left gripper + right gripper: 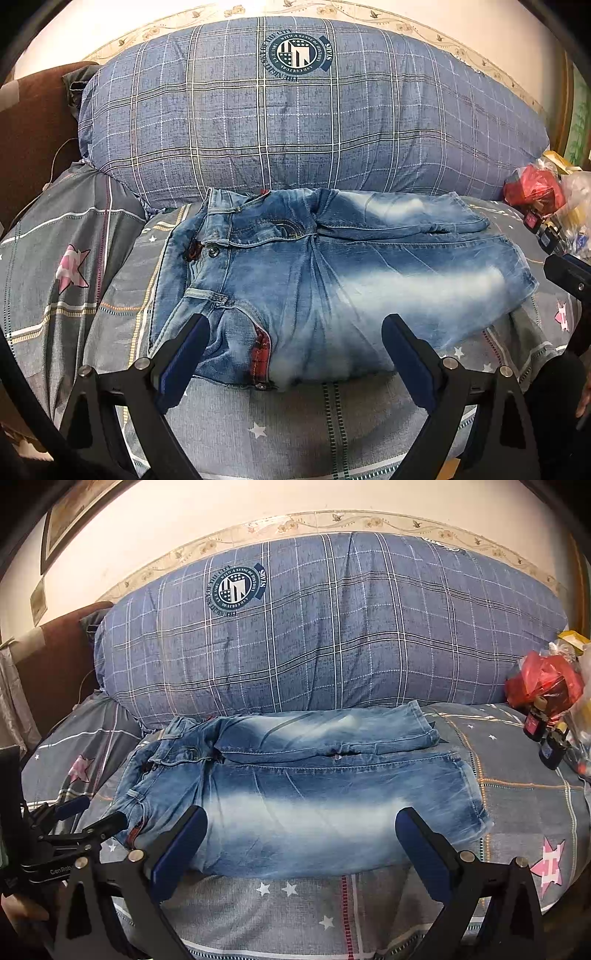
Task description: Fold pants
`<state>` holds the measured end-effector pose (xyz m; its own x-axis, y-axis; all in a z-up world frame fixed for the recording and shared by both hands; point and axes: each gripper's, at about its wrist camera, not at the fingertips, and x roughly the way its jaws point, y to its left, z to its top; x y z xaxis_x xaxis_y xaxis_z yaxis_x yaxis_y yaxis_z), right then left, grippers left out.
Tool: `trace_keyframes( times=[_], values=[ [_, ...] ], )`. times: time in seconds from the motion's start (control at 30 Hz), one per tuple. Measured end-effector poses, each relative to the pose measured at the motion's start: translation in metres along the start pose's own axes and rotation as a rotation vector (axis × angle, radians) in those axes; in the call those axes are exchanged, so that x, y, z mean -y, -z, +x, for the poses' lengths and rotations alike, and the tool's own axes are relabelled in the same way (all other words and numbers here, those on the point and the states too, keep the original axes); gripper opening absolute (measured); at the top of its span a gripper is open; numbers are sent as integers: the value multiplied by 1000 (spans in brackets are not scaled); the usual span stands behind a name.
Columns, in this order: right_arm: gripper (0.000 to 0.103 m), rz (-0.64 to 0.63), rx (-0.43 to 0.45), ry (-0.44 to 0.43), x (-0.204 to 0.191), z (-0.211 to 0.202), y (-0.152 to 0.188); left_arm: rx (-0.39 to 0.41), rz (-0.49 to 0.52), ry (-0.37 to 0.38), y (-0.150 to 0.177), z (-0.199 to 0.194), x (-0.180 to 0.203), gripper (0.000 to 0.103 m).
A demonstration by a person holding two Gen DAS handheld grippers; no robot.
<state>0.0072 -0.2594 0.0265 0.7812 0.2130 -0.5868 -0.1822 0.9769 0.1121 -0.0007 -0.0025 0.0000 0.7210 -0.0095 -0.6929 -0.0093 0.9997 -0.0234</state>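
Observation:
Faded blue denim pants (332,266) lie folded on the bed, waistband to the left and leg ends to the right, one leg doubled over at the back. They also show in the right wrist view (314,794). My left gripper (295,328) is open and empty, its blue-padded fingers just above the pants' near edge by the waist. My right gripper (301,823) is open and empty, over the near edge of the leg part. The left gripper also shows at the left of the right wrist view (88,814).
A large blue plaid pillow (314,122) lies right behind the pants against the wall. The grey star-patterned bedsheet (295,424) covers the bed. Red and clear plastic bags (543,679) and small dark bottles (535,723) sit at the right edge. A brown headboard (33,129) stands left.

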Motion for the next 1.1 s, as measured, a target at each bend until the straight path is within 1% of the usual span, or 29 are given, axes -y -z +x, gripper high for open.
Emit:
trace_keyframes(
  times=[0.07,0.3,0.57,0.6,0.7,0.8,0.87,1.0,1.1],
  values=[
    [103,0,-2,1,0,2,-1,0,-4,3,-3,6,-5,94],
    [103,0,-4,5,2,6,-5,-5,3,-4,-3,13,-5,94],
    [103,-3,-30,6,6,24,-10,-32,9,5,-8,28,-10,94],
    [103,-7,-33,6,6,27,-11,-25,13,2,-10,30,-11,94],
    [103,-10,-47,3,11,35,-18,-67,7,6,-14,40,-19,94],
    [103,13,-62,-2,24,43,-28,-110,-2,18,-19,49,-28,94],
    [103,23,-71,-2,31,47,-34,-104,-6,27,-26,56,-35,94],
    [103,39,-98,9,51,60,-52,-138,-29,35,-43,72,-54,94],
    [103,52,-121,23,66,72,-67,-167,-26,23,-57,84,-66,94]
  ],
)
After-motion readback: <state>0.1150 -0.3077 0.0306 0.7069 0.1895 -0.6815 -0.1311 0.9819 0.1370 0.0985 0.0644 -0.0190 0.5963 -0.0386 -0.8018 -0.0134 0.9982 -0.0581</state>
